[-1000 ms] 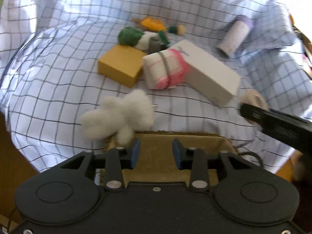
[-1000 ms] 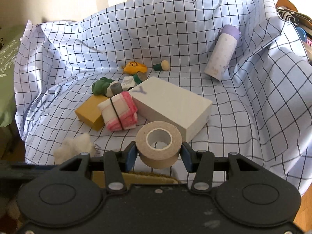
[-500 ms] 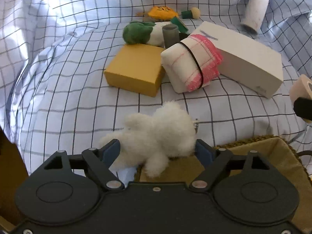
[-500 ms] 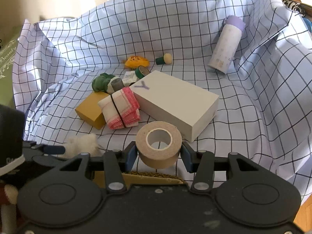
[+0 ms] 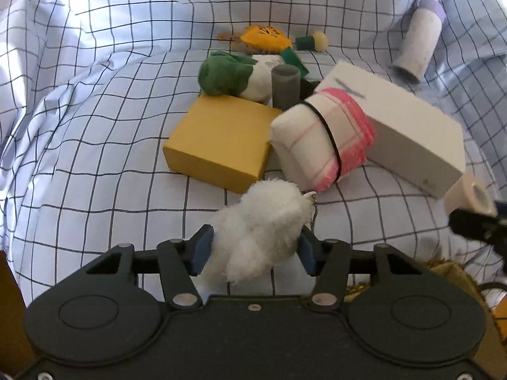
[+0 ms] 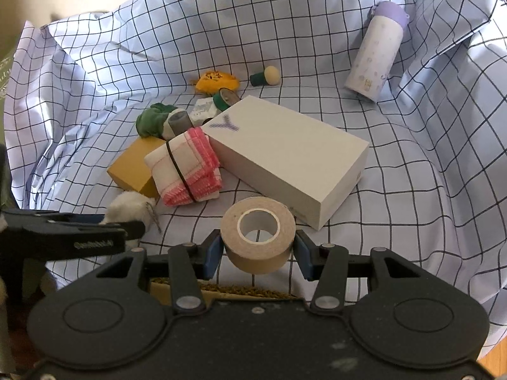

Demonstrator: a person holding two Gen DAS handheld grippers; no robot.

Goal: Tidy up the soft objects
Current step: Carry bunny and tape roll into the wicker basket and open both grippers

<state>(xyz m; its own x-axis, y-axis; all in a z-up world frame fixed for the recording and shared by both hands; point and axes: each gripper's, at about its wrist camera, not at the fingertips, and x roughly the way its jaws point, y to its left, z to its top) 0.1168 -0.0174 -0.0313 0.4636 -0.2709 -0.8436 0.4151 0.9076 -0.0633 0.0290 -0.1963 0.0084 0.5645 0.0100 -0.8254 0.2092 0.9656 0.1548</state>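
Note:
My left gripper [image 5: 253, 250] is shut on a white fluffy plush toy [image 5: 263, 228] with a small chain, held over the checked cloth [image 5: 95, 164]. The toy also shows in the right wrist view [image 6: 130, 204], beside the left gripper's fingers [image 6: 79, 231]. My right gripper [image 6: 258, 253] is shut on a beige roll of tape [image 6: 258, 232]; the roll also shows in the left wrist view [image 5: 469, 193]. A folded pink-and-white cloth bundle [image 5: 320, 139] with a black band, a green sock ball [image 5: 225, 74] and a yellow plush [image 5: 264, 39] lie further back.
A yellow box [image 5: 218, 139], a white box [image 6: 285, 155], a grey cylinder [image 5: 285, 85], a small green-and-cream stopper [image 6: 264, 76] and a lilac-capped bottle [image 6: 377, 50] lie on the cloth. A woven tan basket edge [image 6: 228, 289] sits just under the grippers.
My left gripper moved forward over the white plush toy, opened wide, then closed on it and lifted it. The right gripper kept holding the tape roll almost still.

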